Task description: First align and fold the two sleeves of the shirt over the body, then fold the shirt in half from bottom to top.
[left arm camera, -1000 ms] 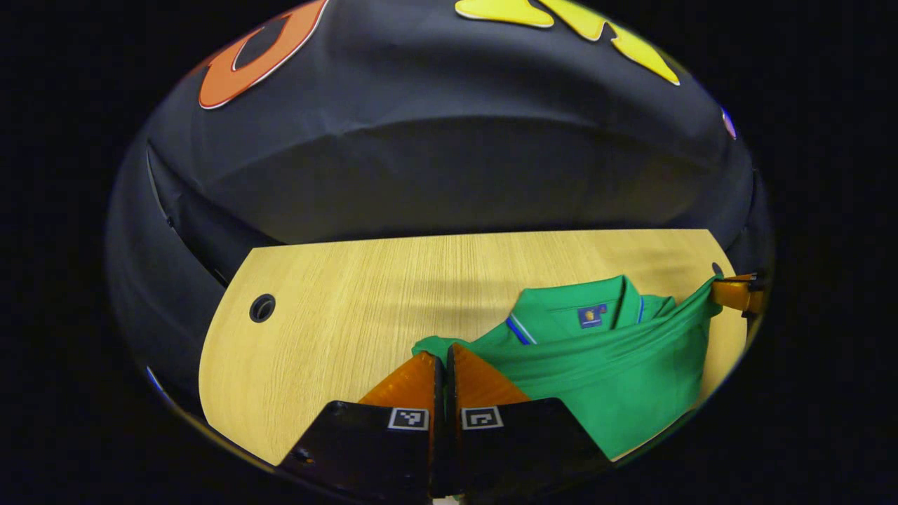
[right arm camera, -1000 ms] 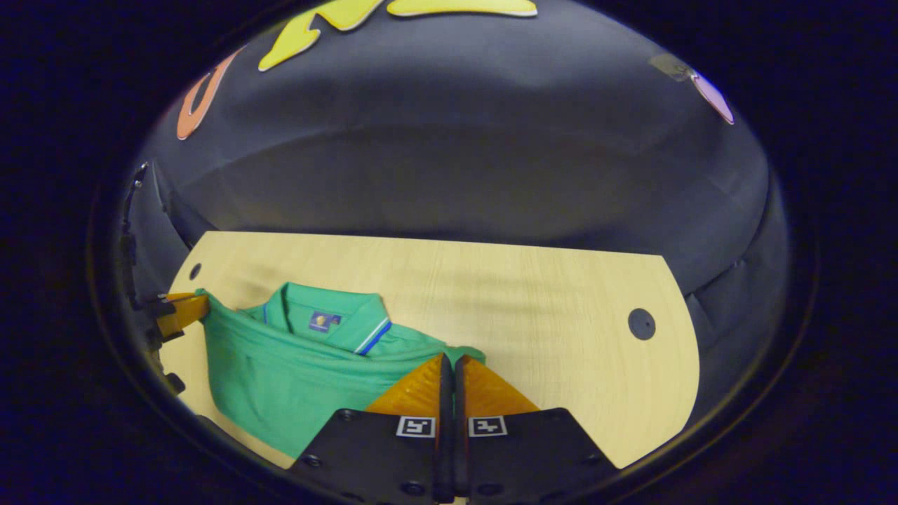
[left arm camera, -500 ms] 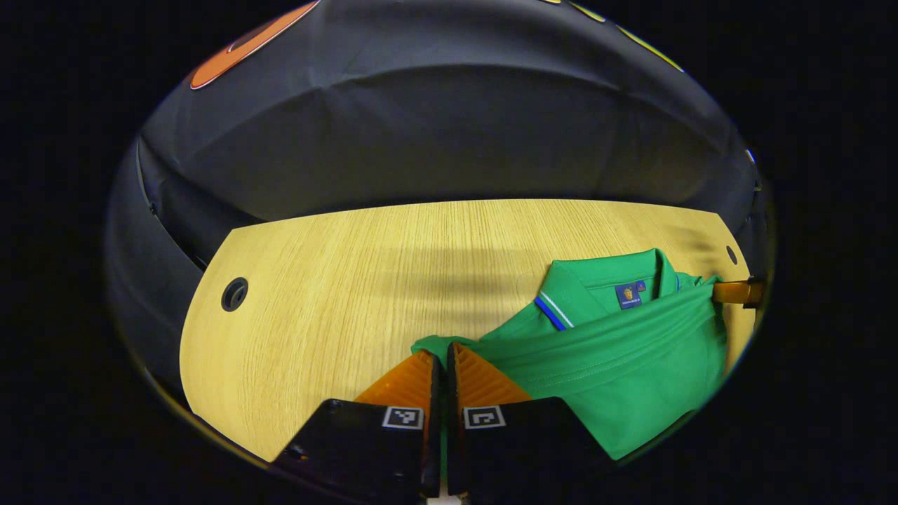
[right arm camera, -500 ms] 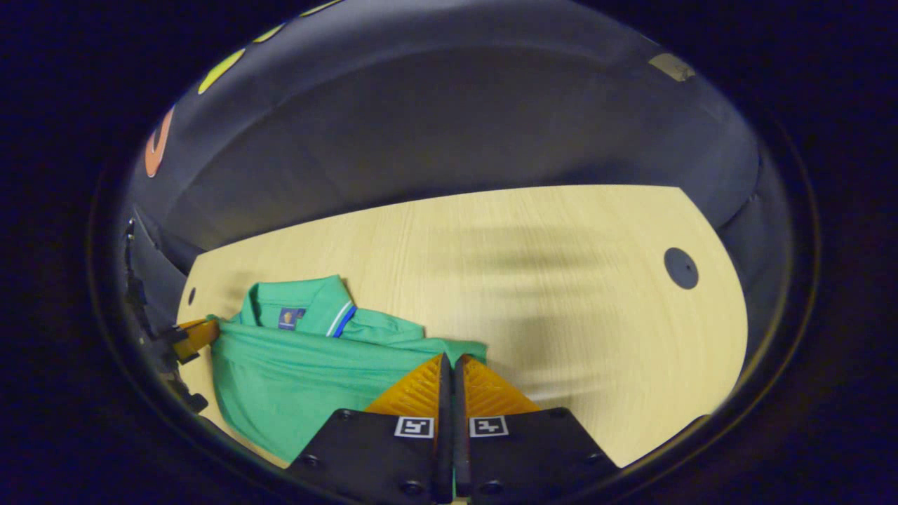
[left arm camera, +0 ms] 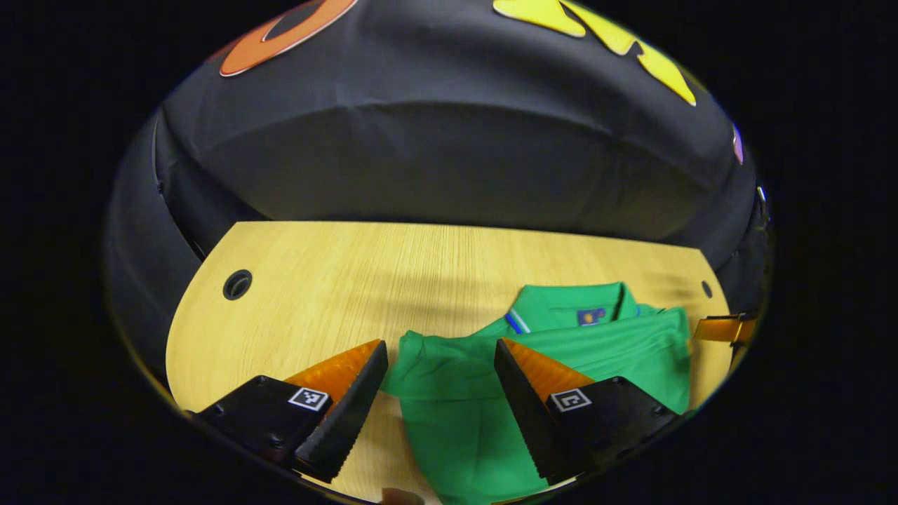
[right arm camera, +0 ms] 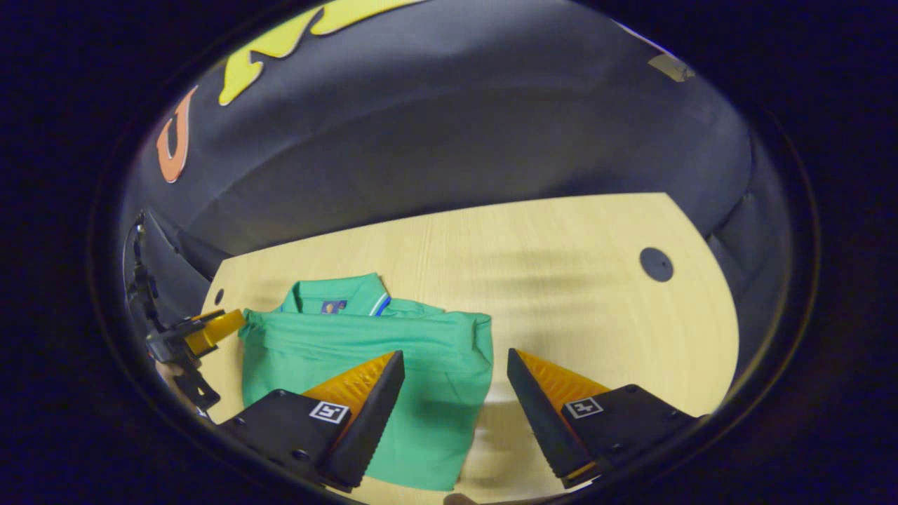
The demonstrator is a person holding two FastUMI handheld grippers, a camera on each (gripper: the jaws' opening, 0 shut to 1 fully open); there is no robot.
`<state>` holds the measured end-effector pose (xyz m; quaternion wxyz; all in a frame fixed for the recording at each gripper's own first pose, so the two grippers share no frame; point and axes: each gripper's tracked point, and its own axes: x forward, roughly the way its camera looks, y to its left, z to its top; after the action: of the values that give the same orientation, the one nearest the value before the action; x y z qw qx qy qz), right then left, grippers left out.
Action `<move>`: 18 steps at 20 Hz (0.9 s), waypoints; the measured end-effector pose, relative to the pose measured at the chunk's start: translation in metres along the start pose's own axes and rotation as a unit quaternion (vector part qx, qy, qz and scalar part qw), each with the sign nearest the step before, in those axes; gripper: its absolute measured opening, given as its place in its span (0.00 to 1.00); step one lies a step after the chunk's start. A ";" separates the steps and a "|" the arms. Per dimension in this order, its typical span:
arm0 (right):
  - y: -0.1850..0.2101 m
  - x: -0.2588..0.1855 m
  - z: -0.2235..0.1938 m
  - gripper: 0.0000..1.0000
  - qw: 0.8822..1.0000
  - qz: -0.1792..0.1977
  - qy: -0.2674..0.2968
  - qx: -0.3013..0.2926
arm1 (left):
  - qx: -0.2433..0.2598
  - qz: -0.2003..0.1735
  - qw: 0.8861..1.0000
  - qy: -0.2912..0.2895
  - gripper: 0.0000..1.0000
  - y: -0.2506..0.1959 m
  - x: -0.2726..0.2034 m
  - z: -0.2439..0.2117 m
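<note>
1. Left gripper [left arm camera: 440, 358], left gripper view, nearest: its fingers [left arm camera: 351, 396] are spread wide and hold nothing. The near left corner of the green shirt [left arm camera: 561, 351] lies on the desk in the gap between them, touching neither as far as can be seen.
2. Right gripper [right arm camera: 454, 365], right gripper view, nearest: its fingers [right arm camera: 540, 400] are likewise spread wide and empty. The shirt's right edge lies below and between them.
3. Shirt, middle distance: a compact folded rectangle lying flat on the desk [left arm camera: 316, 280], the bottom hem brought up near the collar [left arm camera: 561, 298], which peeks out beyond the folded edge. No sleeve sticks out at either side.
4. Step in hand, as a judgement: the bottom-to-top fold appears laid and both corners let go; the task looks essentially complete.
5. Next move, as a judgement: lift both grippers clear without snagging the cloth; a light smoothing of the ridge along the top edge may help.
6. Far: bare desk surface and the booth wall.
</note>
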<state>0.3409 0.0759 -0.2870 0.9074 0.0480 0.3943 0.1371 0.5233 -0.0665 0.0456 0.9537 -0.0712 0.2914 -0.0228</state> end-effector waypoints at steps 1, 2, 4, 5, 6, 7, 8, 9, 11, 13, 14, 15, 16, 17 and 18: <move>0.005 -0.018 0.005 0.95 1.000 0.002 -0.012 -0.001 | 0.000 0.001 1.000 -0.016 0.99 0.001 -0.021 0.013; 0.015 -0.040 0.010 0.95 1.000 0.013 -0.024 -0.001 | 0.002 0.006 0.999 -0.034 1.00 0.003 -0.042 0.026; 0.025 -0.086 0.024 0.95 0.998 0.015 -0.061 -0.016 | 0.011 0.009 0.998 -0.065 0.98 0.005 -0.085 0.048; 0.025 -0.111 0.032 1.00 0.996 0.006 -0.084 -0.030 | 0.015 0.011 0.996 -0.082 0.98 0.005 -0.110 0.059; 0.030 -0.136 0.038 0.95 0.993 0.000 -0.109 -0.043 | 0.021 0.008 0.995 -0.095 0.98 0.003 -0.133 0.067; 0.035 -0.162 0.045 0.95 0.990 -0.005 -0.134 -0.053 | 0.028 0.007 0.994 -0.108 0.98 0.001 -0.158 0.073; 0.042 -0.189 0.050 0.96 0.985 -0.008 -0.159 -0.061 | 0.033 0.008 0.992 -0.119 0.98 0.001 -0.181 0.078; 0.049 -0.214 0.054 0.96 0.981 -0.009 -0.180 -0.069 | 0.036 0.005 0.990 -0.133 0.98 0.001 -0.207 0.085; 0.064 -0.259 0.056 0.96 0.973 -0.006 -0.216 -0.083 | 0.041 0.007 0.988 -0.151 0.98 0.004 -0.253 0.090; 0.077 -0.298 0.054 0.96 0.965 -0.008 -0.247 -0.092 | 0.040 0.010 0.985 -0.169 0.98 0.005 -0.290 0.094; 0.083 -0.316 0.052 0.96 0.960 -0.010 -0.261 -0.097 | 0.042 0.009 0.983 -0.177 0.98 0.004 -0.306 0.094; 0.087 -0.335 0.049 0.96 0.955 -0.016 -0.277 -0.104 | 0.040 0.011 0.982 -0.183 0.98 0.004 -0.320 0.090; 0.090 -0.352 0.047 0.96 0.950 -0.021 -0.293 -0.106 | 0.041 0.011 0.981 -0.190 0.98 0.003 -0.333 0.089; 0.093 -0.369 0.042 0.97 0.944 -0.025 -0.309 -0.111 | 0.044 0.010 0.979 -0.199 0.98 0.000 -0.346 0.088; 0.093 -0.386 0.035 0.97 0.939 -0.031 -0.323 -0.109 | 0.045 0.011 0.977 -0.207 0.98 -0.004 -0.358 0.085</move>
<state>0.0957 0.0554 0.0262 0.9895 -0.0217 0.0637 0.1276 0.2739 -0.0295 0.3137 0.9958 -0.0286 0.0867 -0.0105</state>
